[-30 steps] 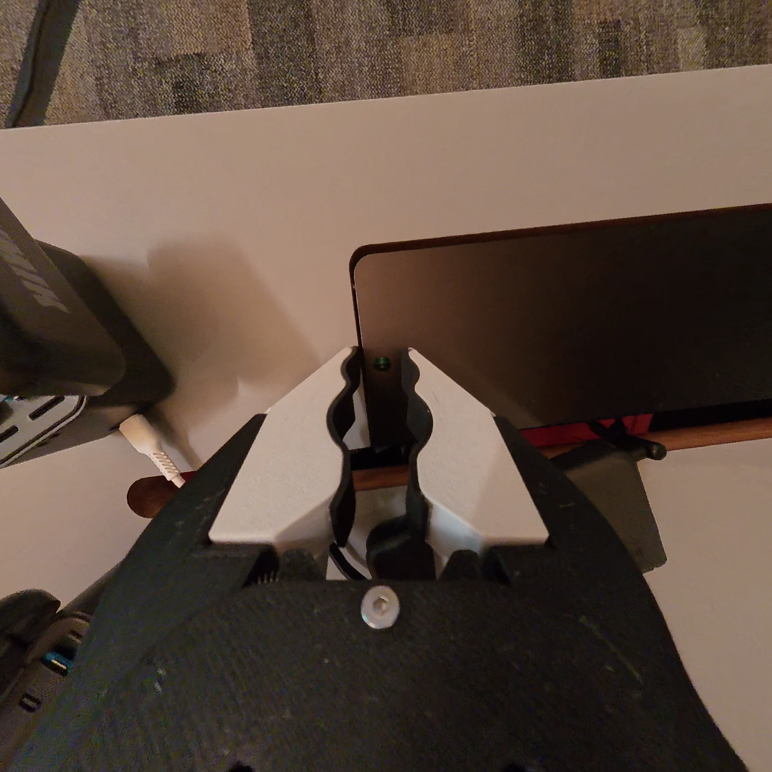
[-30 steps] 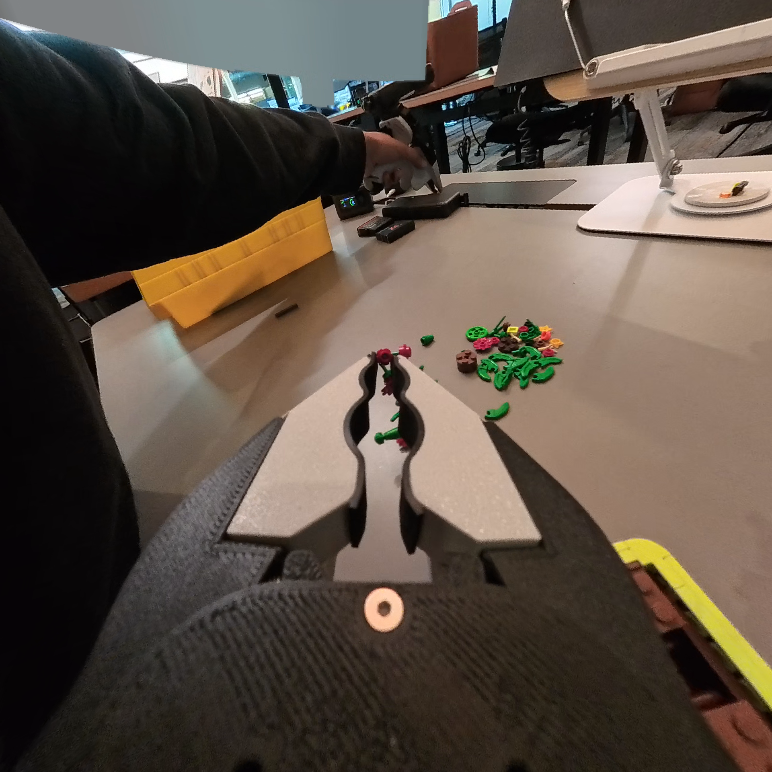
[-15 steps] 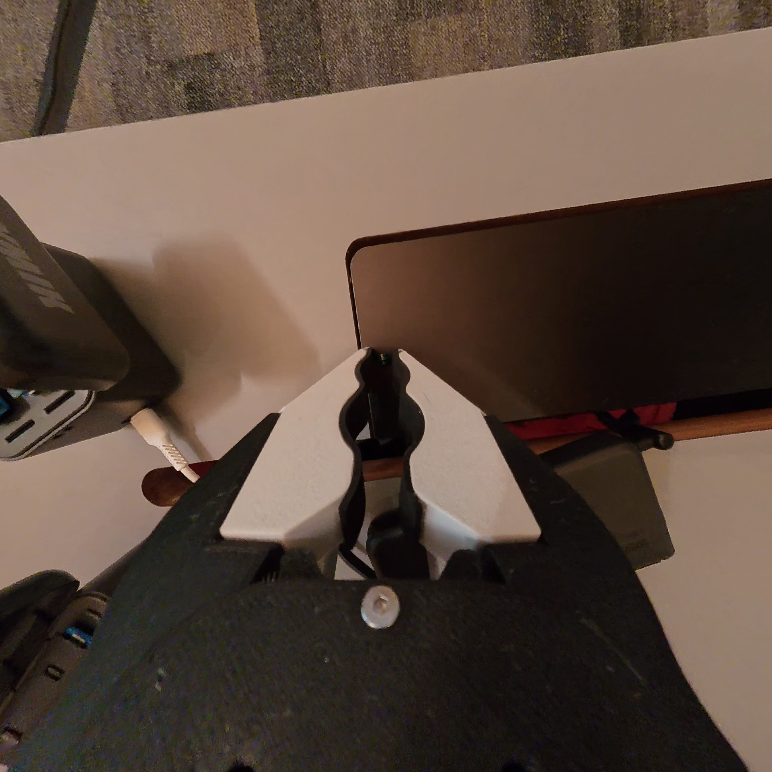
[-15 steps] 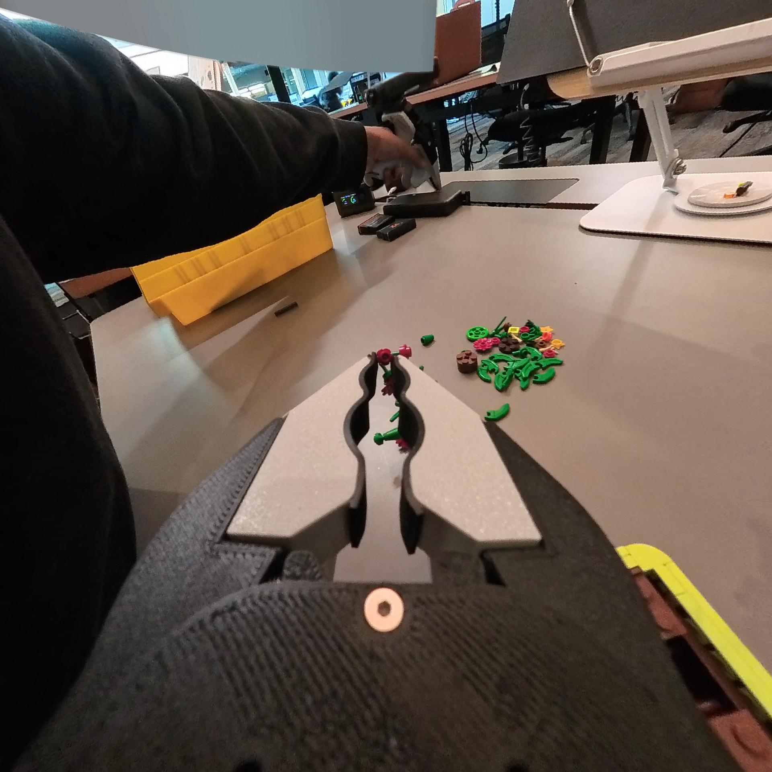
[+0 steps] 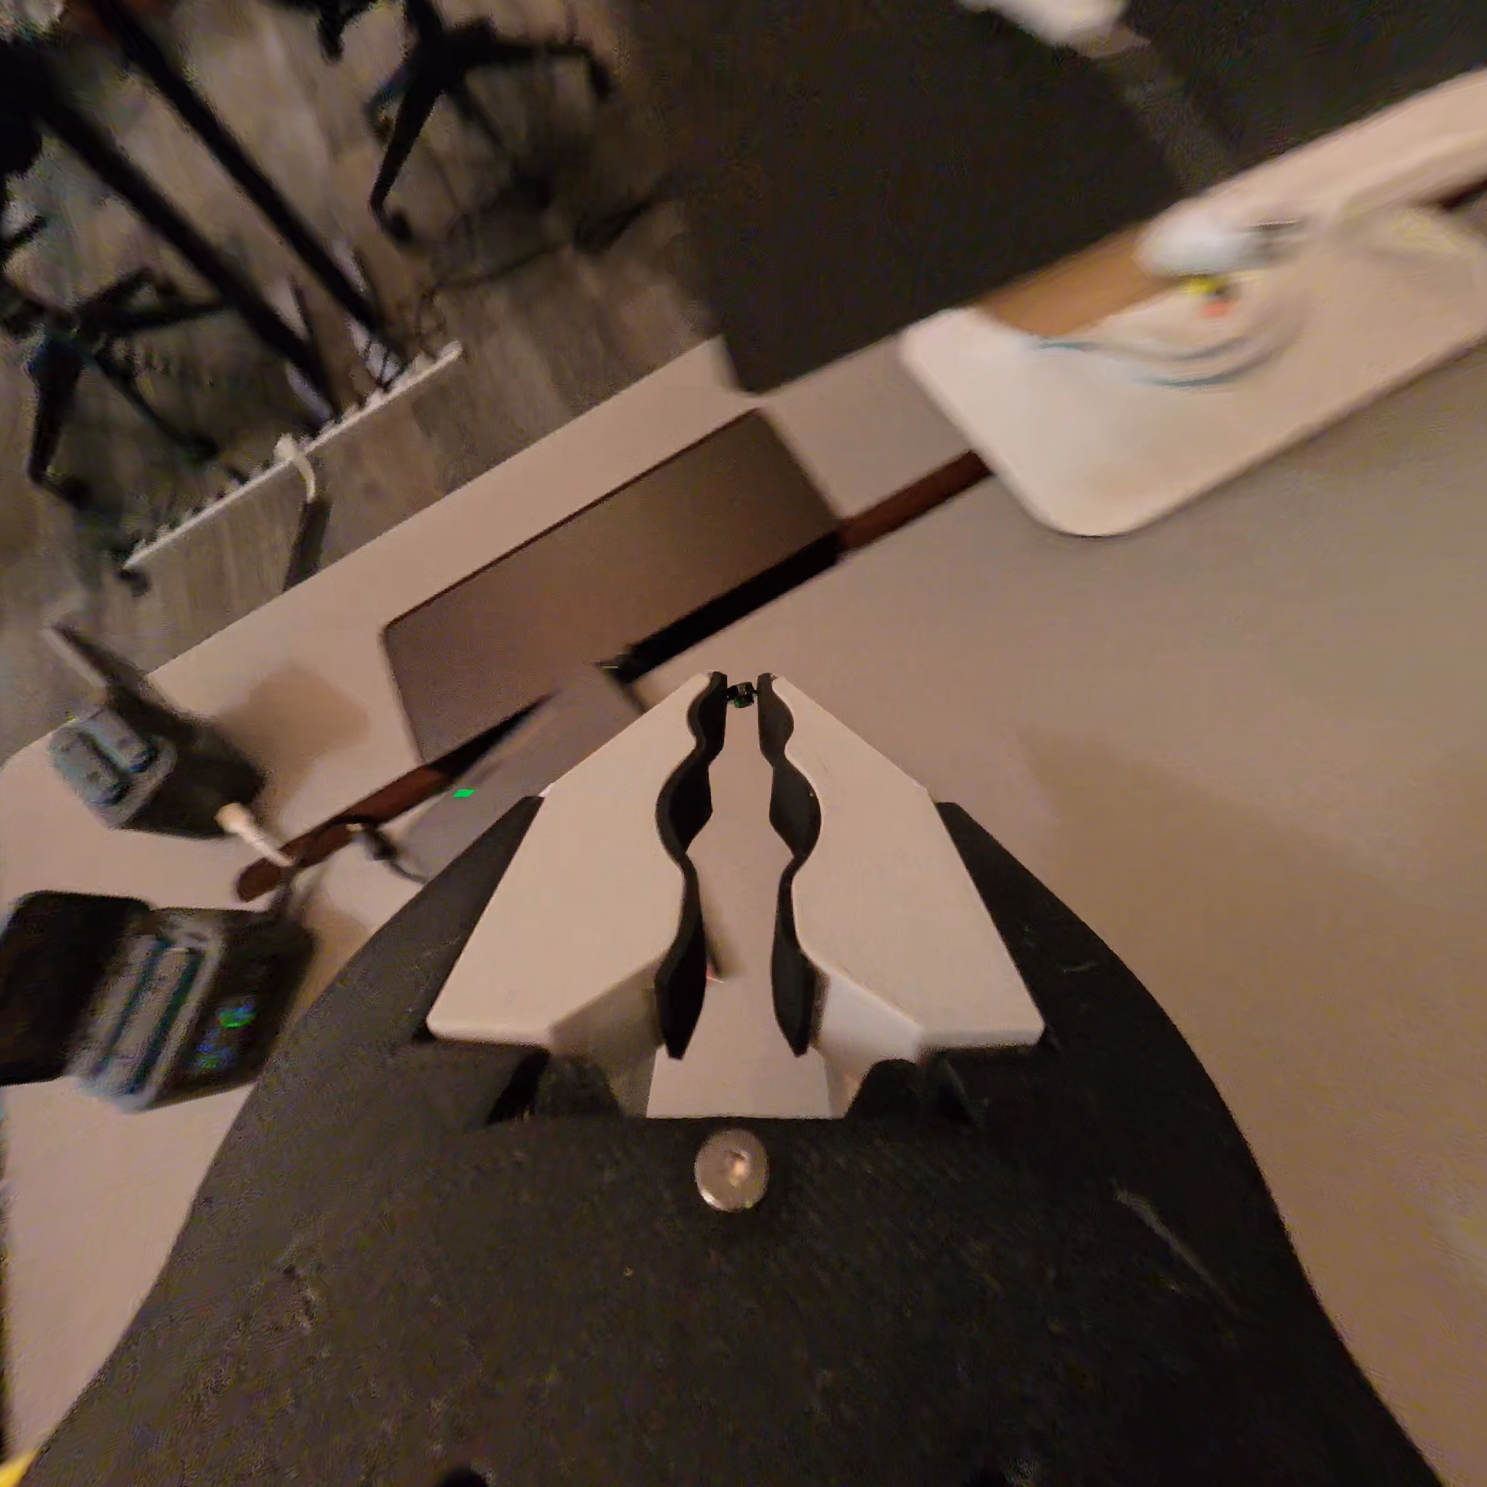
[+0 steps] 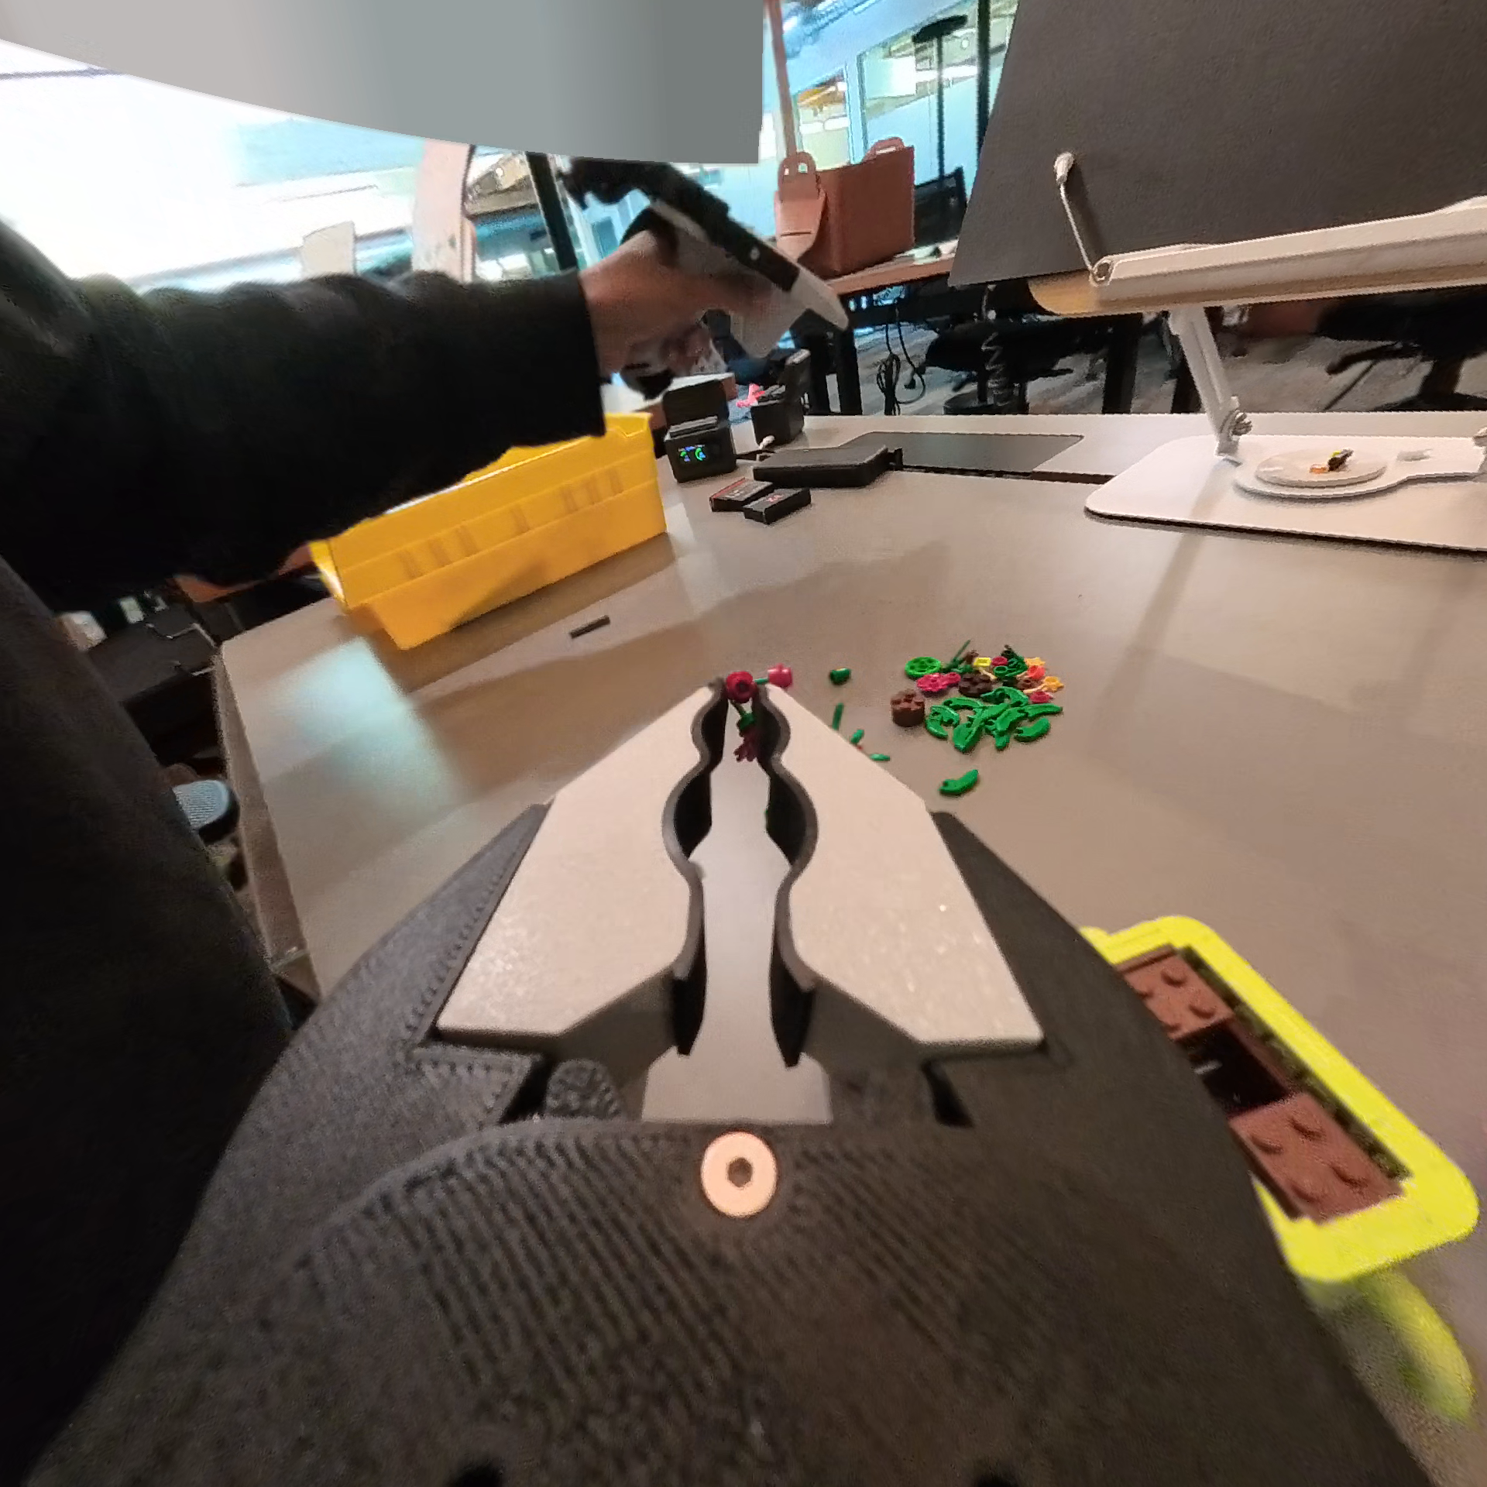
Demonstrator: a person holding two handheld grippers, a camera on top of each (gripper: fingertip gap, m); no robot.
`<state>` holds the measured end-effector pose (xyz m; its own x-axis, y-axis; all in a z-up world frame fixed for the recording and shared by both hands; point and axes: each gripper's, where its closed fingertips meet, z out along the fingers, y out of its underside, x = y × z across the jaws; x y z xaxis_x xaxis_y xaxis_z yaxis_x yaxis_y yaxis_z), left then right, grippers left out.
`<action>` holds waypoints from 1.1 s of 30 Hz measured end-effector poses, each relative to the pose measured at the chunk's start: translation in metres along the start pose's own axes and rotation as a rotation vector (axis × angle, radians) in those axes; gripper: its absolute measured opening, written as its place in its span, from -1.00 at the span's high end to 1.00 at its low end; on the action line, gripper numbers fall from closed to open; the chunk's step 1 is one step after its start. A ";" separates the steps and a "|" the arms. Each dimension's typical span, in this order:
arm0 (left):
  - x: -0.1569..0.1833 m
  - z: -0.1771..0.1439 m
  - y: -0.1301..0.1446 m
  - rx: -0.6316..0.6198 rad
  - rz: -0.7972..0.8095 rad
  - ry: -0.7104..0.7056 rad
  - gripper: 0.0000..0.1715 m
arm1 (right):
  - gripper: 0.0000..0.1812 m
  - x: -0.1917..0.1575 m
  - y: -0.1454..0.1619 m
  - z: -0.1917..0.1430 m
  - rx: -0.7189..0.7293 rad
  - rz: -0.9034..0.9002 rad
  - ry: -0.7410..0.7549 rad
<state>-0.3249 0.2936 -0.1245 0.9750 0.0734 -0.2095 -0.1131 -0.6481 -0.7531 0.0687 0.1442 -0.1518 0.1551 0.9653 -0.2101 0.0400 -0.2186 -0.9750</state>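
My left gripper point(image 5: 742, 692) is shut on a tiny dark green piece point(image 5: 743, 697) pinched at its very tips. It is held in the air above the grey table, near a dark flat panel point(image 5: 603, 563). In the right wrist view a hand in a black sleeve holds the left gripper point(image 6: 813, 310) raised over the table's far side. My right gripper point(image 6: 744, 704) is shut on a small flower stem point(image 6: 750, 728) with magenta blooms point(image 6: 739, 685), low over the table. A pile of small green and coloured pieces point(image 6: 990, 700) lies to its right.
A yellow bin point(image 6: 499, 523) stands at the left. Black devices point(image 6: 700, 451) and small black boxes point(image 6: 764, 503) sit at the back. A white stand base point(image 6: 1287, 499) is at the back right. A lime tray point(image 6: 1368, 1239) holding brown bricks lies at the near right.
The left gripper has closed its tips on the tiny green piece at the dark panel's edge, then lifted up and swung right. The right gripper has barely moved.
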 end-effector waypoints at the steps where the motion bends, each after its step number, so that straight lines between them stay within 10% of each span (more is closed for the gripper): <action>1: 0.028 -0.015 0.001 0.034 0.009 0.044 0.95 | 0.95 -0.002 0.000 -0.004 0.008 0.007 -0.006; 6: 0.198 -0.051 0.033 0.052 0.071 0.412 0.95 | 0.95 -0.009 0.006 -0.015 0.012 0.009 -0.029; 12: 0.311 -0.037 0.071 0.001 0.112 0.598 0.95 | 0.95 -0.013 0.011 -0.013 0.006 0.003 -0.052; 26: 0.308 -0.033 0.081 0.032 0.041 0.561 0.79 | 0.95 -0.018 0.018 -0.006 -0.035 -0.052 -0.050; 33: 0.318 -0.115 0.078 0.379 -0.120 0.713 0.82 | 0.95 -0.011 0.011 -0.010 0.015 0.050 -0.075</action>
<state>-0.0013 0.1795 -0.1780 0.8576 -0.4569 0.2363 0.0671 -0.3562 -0.9320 0.0777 0.1302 -0.1591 0.0819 0.9614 -0.2626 0.0195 -0.2650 -0.9640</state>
